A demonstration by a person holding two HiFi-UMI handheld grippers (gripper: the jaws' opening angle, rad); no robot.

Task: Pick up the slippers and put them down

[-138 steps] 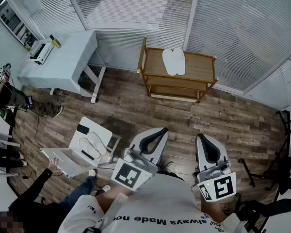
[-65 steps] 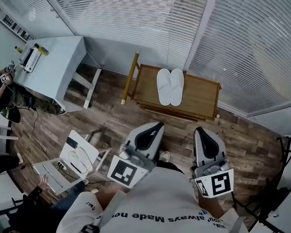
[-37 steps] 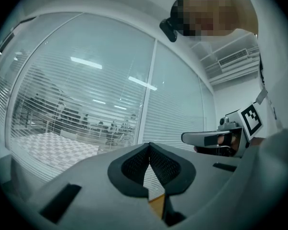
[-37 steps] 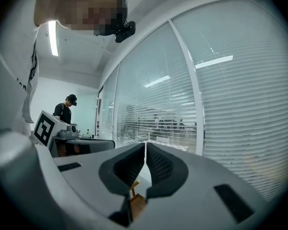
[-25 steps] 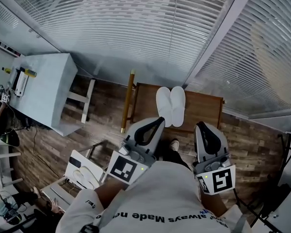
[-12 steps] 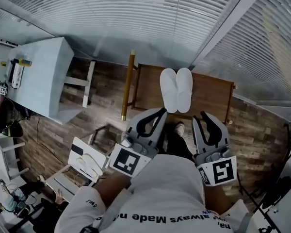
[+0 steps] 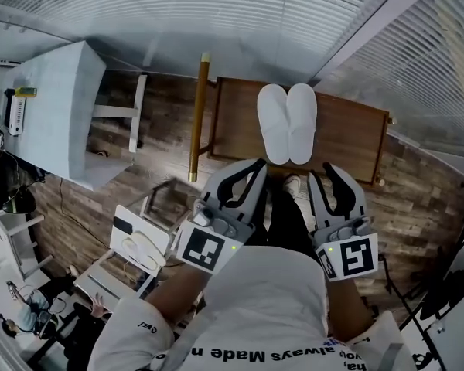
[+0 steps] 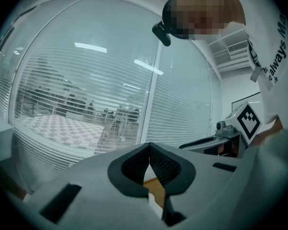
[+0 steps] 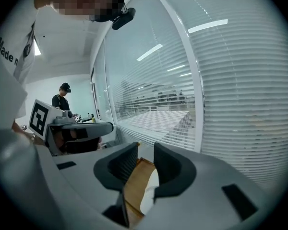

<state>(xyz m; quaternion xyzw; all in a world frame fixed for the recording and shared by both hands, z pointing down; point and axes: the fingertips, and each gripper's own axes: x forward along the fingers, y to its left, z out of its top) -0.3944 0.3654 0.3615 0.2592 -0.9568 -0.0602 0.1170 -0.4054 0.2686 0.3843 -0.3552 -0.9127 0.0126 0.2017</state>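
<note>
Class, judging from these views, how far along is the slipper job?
Done: nothing yet. Both slippers lie side by side on the wooden shelf.
In hand: both grippers hover near them. The left gripper is shut and empty. The right gripper has just been opening, with nothing between its fingers.
Left: grasp, lift, set down.

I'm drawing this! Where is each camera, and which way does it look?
Head view: on the person's head, looking down at the slippers on the wooden table; the shirt, left gripper and right gripper show.
Left gripper view: rides the left gripper, facing the window blinds; its shut jaws show.
Right gripper view: rides the right gripper, facing the table and the slippers; its empty jaws have just been opening.
Shared: each gripper view shows the other gripper.
</note>
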